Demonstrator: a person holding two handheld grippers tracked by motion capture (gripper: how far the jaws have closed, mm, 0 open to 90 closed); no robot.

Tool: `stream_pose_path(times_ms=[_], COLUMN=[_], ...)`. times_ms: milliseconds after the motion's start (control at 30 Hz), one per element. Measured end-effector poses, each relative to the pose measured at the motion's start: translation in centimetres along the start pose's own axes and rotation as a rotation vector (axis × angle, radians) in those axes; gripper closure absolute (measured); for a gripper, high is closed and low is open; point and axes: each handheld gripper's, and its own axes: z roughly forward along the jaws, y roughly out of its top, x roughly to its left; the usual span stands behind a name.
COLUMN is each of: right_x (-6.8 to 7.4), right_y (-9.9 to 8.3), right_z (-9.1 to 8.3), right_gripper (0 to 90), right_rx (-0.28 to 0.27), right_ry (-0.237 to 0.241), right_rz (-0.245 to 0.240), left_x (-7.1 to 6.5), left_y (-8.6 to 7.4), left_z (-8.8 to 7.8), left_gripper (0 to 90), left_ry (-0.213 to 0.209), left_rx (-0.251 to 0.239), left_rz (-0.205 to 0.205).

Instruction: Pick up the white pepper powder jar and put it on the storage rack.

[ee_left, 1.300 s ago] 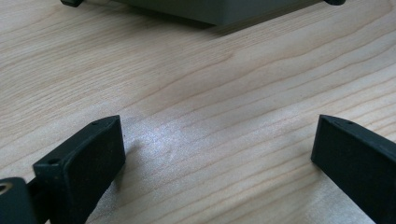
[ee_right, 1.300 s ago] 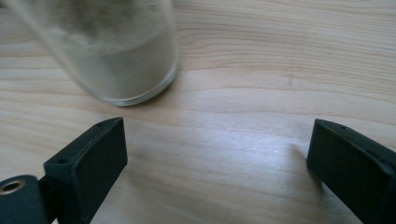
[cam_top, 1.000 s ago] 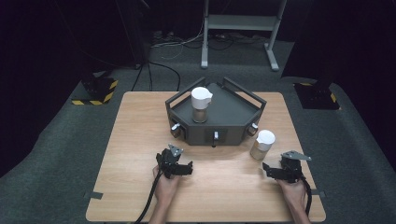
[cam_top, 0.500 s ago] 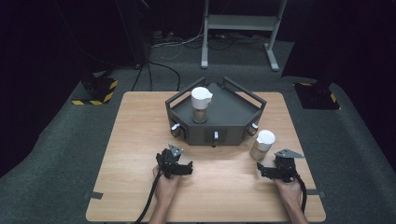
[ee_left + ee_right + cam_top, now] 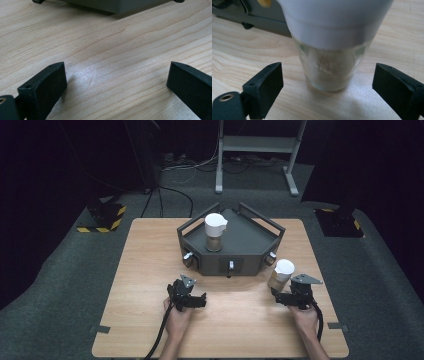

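Observation:
A glass jar [image 5: 280, 275] with a white lid stands on the wooden table [image 5: 150, 270] to the right of a dark grey angular tray [image 5: 250, 237]. My right gripper [image 5: 278, 296] sits just in front of it. In the right gripper view the jar [image 5: 329, 65], holding tan powder, stands between the open jaws of my right gripper [image 5: 328, 75] without touching either. Those jaws have just been closing. A second white-lidded jar [image 5: 215, 232] stands on the tray. My left gripper [image 5: 199, 300] rests on the table, and its view shows the left gripper [image 5: 117, 70] open over bare wood.
The tray's front wall carries small knobs [image 5: 230, 266] and faces both grippers. Yellow-and-black striped bases [image 5: 102, 217] sit on the dark floor at the left and right. A metal stand [image 5: 255, 150] and cables lie behind the table.
My right gripper has shifted slightly left and forward toward the jar on the table. The left gripper has stayed put.

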Motion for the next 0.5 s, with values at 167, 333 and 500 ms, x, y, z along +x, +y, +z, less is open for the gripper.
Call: stream_pose_path(times_ms=[167, 333, 500], right_x=[-0.32, -0.51, -0.74], right_y=[0.30, 0.48, 0.61], right_z=[0.06, 0.21, 0.53], right_gripper=[11.8, 13.3, 14.9], right_rx=[-0.016, -0.025, -0.032], right_ry=[0.009, 0.021, 0.029], right_rz=[0.008, 0.016, 0.024], left_x=[0.00, 0.00, 0.00], left_y=[0.00, 0.00, 0.00], left_z=[0.00, 0.00, 0.00], left_gripper=[2.6, 2.6, 2.6], left_ry=[0.000, 0.000, 0.000], left_rx=[0.000, 0.000, 0.000], left_rz=[0.000, 0.000, 0.000])
